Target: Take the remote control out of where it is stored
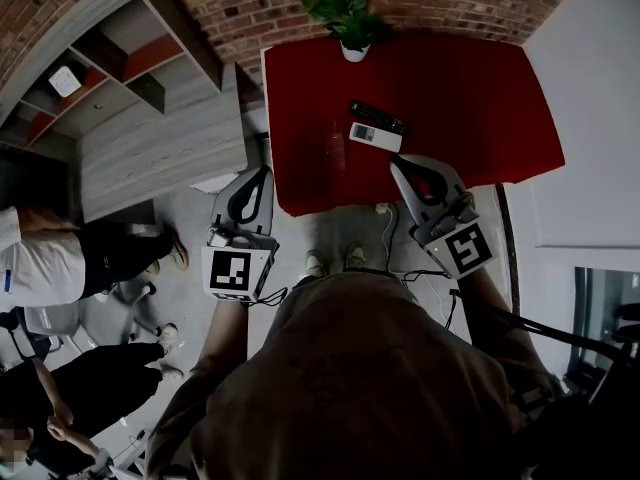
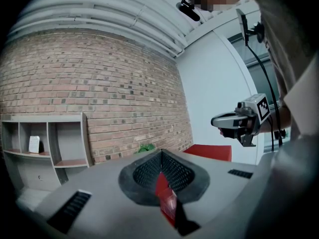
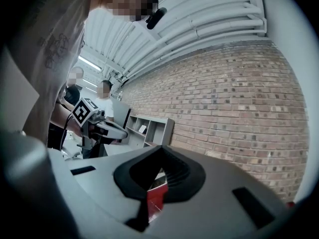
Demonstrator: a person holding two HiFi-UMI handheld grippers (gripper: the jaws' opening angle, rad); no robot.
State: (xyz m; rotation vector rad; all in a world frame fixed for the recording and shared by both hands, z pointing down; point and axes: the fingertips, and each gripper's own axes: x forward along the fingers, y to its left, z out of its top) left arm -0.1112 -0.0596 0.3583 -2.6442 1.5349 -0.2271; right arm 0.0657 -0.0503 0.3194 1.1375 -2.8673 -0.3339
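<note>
Jaws pinched together, empty, on left gripper and right gripper; black remote and white remote on red table, lettering unreadable.

Left gripper and right gripper point level, closed.

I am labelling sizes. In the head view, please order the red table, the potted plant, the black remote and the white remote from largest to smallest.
1. red table
2. potted plant
3. black remote and white remote: nearly alike, the black one longer but thinner, so I do not rank them.
</note>
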